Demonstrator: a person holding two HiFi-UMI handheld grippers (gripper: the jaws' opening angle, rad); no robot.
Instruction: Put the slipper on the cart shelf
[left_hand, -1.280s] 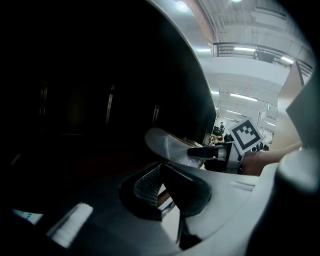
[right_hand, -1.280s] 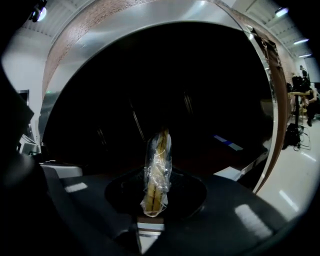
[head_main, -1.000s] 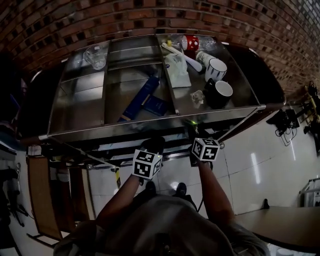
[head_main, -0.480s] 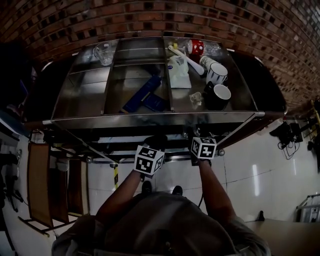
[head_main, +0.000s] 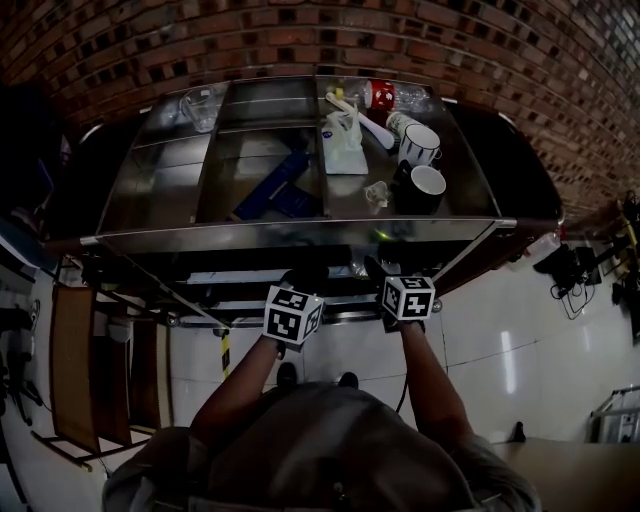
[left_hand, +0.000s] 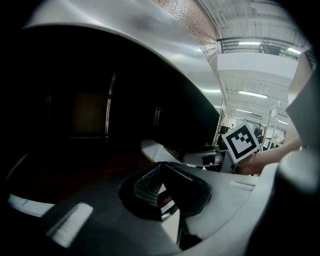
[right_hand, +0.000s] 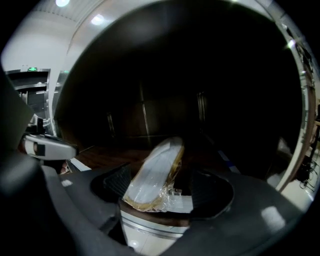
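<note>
Slipper (right_hand: 152, 180) lies on the cart shelf (right_hand: 100, 155), your right tongs (right_hand: 165, 186) just released around it, left tongs (left_hand: 161, 172) clenched empty, so placement looks done.

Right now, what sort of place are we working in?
Probably a large indoor hall or workshop: brick wall, glossy tiled floor, and a steel cart carrying mugs.

Grey top (head_main: 330, 440), left gripper (left_hand: 161, 171) and right gripper (right_hand: 165, 186) dark grey, white cubes (head_main: 292, 317) (black markers)

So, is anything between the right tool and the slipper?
Nothing. The right gripper view shows the slipper lying on the cart shelf, directly between the jaws of the right tool, which have just been opening.
</note>
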